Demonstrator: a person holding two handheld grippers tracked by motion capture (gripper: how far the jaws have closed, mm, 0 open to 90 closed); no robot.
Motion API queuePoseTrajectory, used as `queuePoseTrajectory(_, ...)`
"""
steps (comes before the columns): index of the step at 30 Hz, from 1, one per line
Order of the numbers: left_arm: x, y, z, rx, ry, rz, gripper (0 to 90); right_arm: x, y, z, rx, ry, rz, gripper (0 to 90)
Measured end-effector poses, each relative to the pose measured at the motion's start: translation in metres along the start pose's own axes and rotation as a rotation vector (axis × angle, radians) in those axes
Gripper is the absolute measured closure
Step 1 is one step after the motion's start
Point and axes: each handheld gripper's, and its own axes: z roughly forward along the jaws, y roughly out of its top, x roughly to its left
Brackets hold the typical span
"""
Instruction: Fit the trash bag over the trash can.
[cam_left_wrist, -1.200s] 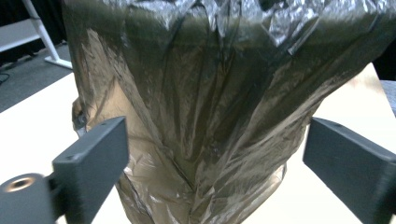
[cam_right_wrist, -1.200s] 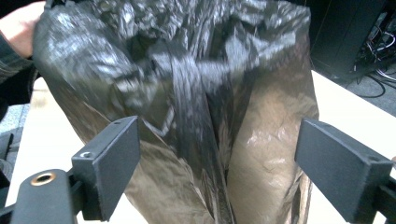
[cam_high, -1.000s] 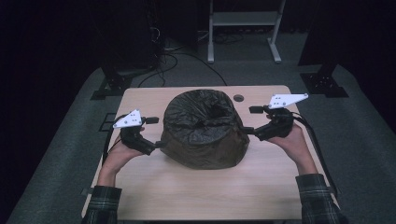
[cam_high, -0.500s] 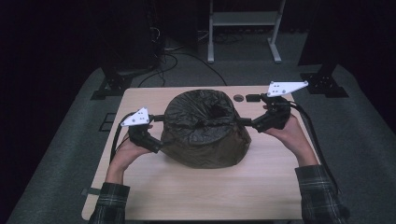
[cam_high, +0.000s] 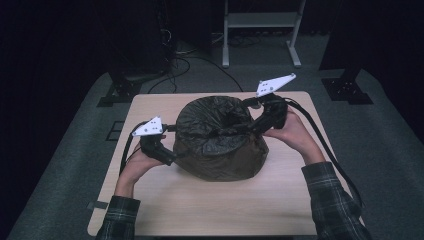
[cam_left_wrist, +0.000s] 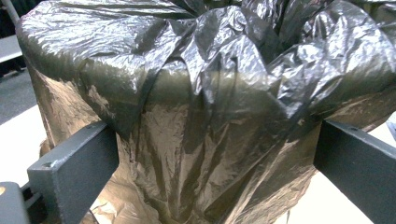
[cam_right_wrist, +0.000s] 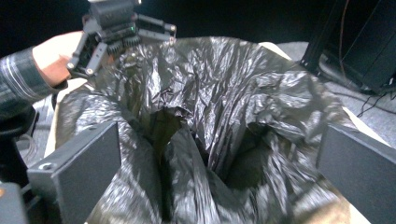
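Black bag (cam_high: 220, 137) (crumpled), table (cam_high: 165, 205) centre; left gripper (cam_high: 172, 129) at 9 o'clock, right gripper (cam_high: 248, 122) at 2, jaws spread against plastic.

Crumpled black plastic bag (cam_high: 220, 137) bulging upright mid-table, its top puckered inward

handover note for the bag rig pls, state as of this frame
Left gripper: jaws open, straddling the bag's left side below the rim; no grip visible.
Right gripper: jaws open, tilted down over the crumpled top near the mouth; nothing held.
Black bin bag: stands mid-table, draped over something bulky, brownish sides showing through; what's under it cannot be told. Top is bunched and crumpled with a dark opening at the centre.
Done: both grippers placed on either side of the bag.
Left: probably close on the plastic and gather or pull the mouth; intent is a guess.
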Motion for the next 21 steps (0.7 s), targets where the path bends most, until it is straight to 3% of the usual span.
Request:
queuePoseTrajectory(9, 0.000, 0.001, -0.002, -0.004, -0.001, 0.004, 0.0, -0.001, 0.013, 0.032, 0.085, 0.029, -0.029, 0.0)
queuePoseTrajectory(14, 0.000, 0.001, -0.002, -0.006, -0.001, -0.001, 0.0, -0.001, 0.012, 0.049, 0.191, 0.040, -0.037, 0.0)
queuePoseTrajectory(19, 0.000, 0.000, -0.001, -0.005, -0.001, -0.002, 0.0, -0.002, 0.009, 0.059, 0.243, 0.035, -0.039, 0.0)
queuePoseTrajectory(21, 0.000, 0.001, -0.001, -0.003, -0.003, 0.000, 0.0, -0.003, 0.009, 0.063, 0.288, 0.032, -0.037, 0.0)
